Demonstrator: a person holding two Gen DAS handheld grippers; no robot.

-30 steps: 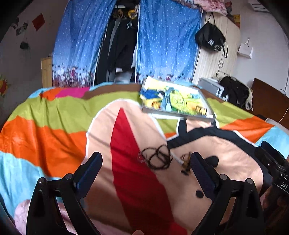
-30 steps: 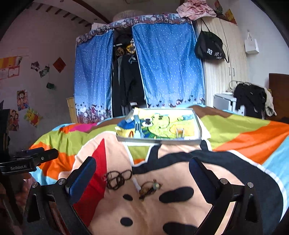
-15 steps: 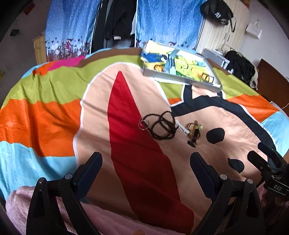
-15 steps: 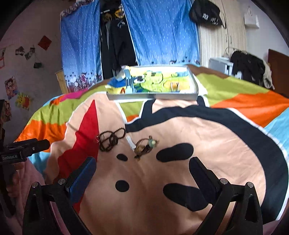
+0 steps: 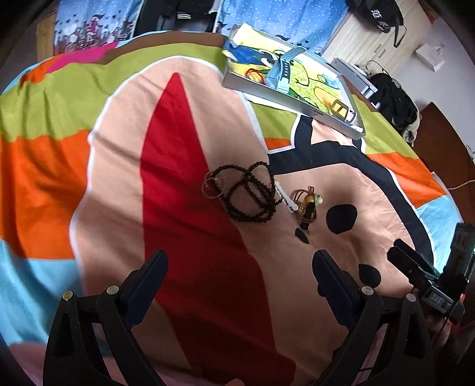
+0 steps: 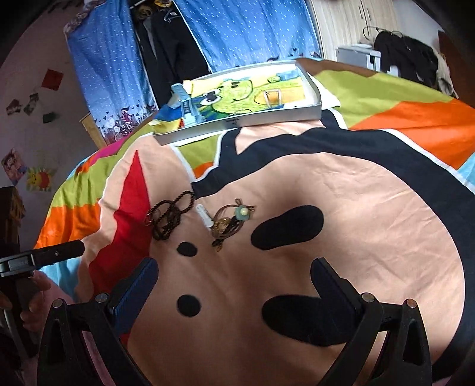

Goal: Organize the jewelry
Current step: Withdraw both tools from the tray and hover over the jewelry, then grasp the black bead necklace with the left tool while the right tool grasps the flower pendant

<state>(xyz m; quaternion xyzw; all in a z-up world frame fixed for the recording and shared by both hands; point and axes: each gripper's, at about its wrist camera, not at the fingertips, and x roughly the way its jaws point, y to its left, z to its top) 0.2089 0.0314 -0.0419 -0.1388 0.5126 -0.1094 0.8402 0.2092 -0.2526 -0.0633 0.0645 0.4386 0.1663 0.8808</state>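
Left claw point(image 5: 240, 268) spread wide over bedspread point(image 5: 112, 124), holding nothing, right claw point(image 6: 234, 274) likewise spread and empty, dark bead necklace point(image 5: 252, 194) on peach patch, white clip point(image 5: 285, 199) and brown cord bracelet point(image 5: 307, 205) just beside it, tray point(image 6: 237, 123) well apart at far side holding blue watch point(image 6: 185, 107)

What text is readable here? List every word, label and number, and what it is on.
None can be read for sure.
Black bag: white characters, blurred.
Right gripper: side label, blurred.
Left gripper: side label, blurred.
Tray: front mark, too small.
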